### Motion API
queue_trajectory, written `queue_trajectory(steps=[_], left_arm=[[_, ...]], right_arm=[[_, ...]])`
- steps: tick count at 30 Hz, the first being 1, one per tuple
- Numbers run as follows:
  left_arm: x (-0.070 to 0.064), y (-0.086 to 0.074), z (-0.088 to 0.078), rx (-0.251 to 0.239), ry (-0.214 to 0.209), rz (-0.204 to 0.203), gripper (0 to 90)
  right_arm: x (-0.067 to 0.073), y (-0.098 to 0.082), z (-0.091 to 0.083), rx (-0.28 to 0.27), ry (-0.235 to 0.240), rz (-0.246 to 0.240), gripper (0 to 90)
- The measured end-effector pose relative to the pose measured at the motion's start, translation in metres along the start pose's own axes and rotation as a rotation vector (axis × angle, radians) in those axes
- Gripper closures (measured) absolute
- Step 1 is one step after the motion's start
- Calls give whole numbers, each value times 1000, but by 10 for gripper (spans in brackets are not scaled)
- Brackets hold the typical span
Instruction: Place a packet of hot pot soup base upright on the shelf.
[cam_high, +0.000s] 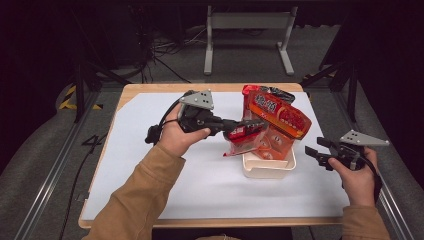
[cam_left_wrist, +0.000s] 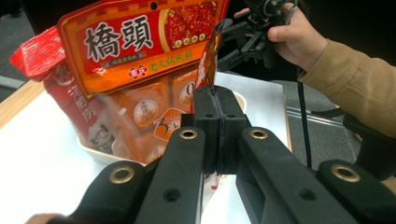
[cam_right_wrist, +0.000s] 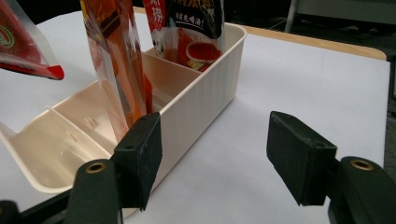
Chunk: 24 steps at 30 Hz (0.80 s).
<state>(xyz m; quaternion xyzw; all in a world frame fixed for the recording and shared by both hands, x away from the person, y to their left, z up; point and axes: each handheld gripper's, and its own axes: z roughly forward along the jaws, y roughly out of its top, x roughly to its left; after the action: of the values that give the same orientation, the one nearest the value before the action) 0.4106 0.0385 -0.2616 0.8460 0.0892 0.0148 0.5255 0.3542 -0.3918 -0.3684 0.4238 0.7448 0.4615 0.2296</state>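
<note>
— On the white surface (cam_high: 150, 165), what surrounds the tray (cam_high: 267, 169)?
— Orange packet (cam_high: 277, 117) and darker packets stand inside, hiding its compartments.
— And the grippers?
— Left gripper (cam_high: 250, 125) has jaws clamped on a red pouch (cam_high: 240, 132) above the tray's near edge; right gripper (cam_high: 312, 155) is wide, empty, just beside.

Wooden table (cam_high: 131, 92) under a white sheet (cam_high: 150, 150), with 1 cream divided tray (cam_high: 267, 170) on it.
</note>
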Motion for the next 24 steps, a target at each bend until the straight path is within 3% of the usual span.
queue_trajectory(steps=[7, 18, 24], left_arm=[[-2, 5, 9, -16, -14, 13, 899], [-3, 8, 26, -32, -35, 72, 899], [-2, 8, 34, -40, -55, 79, 899]], right_arm=[[0, 0, 0, 4, 0, -2, 361], [-2, -1, -1, 4, -2, 2, 362], [-2, -1, -2, 3, -2, 3, 362]])
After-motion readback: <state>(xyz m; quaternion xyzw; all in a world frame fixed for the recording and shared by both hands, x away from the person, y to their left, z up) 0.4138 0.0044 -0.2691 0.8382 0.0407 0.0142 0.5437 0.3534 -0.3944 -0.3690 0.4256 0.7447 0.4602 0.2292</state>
